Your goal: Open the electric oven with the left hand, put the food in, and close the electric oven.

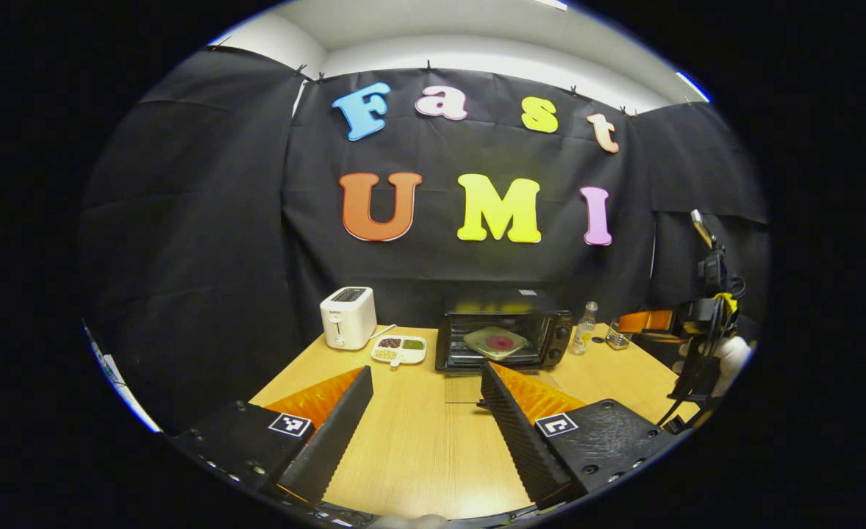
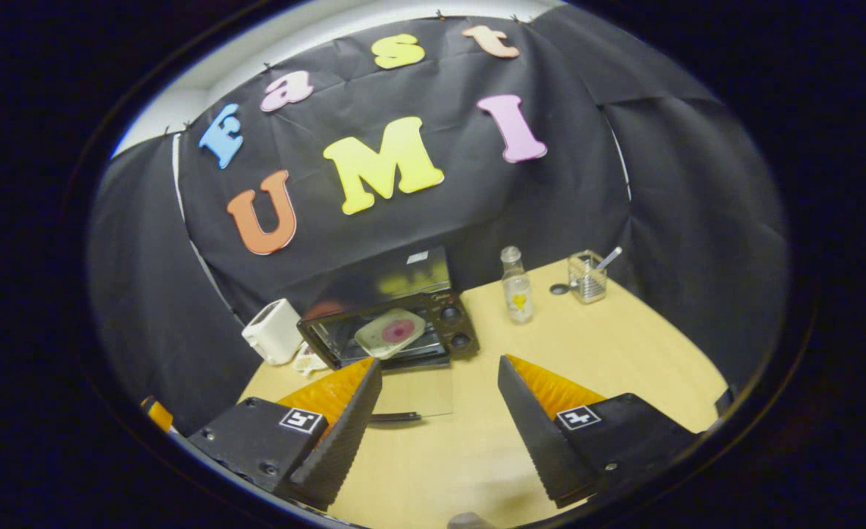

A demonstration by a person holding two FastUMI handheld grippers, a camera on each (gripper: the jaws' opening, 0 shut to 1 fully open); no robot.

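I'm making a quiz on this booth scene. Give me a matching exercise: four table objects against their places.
Things:
1. white toaster
2. black electric oven
3. clear glass bottle
4. pale plate with a pink centre

Places:
A. inside the open oven
B. right of the oven
C. left end of the wooden table
D. middle, glass door folded down

Pairs: 1-C, 2-D, 3-B, 4-A

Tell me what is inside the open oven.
Inside the oven, a pale plate with a reddish food item sits tilted on the rack. What lies under the plate is covered.
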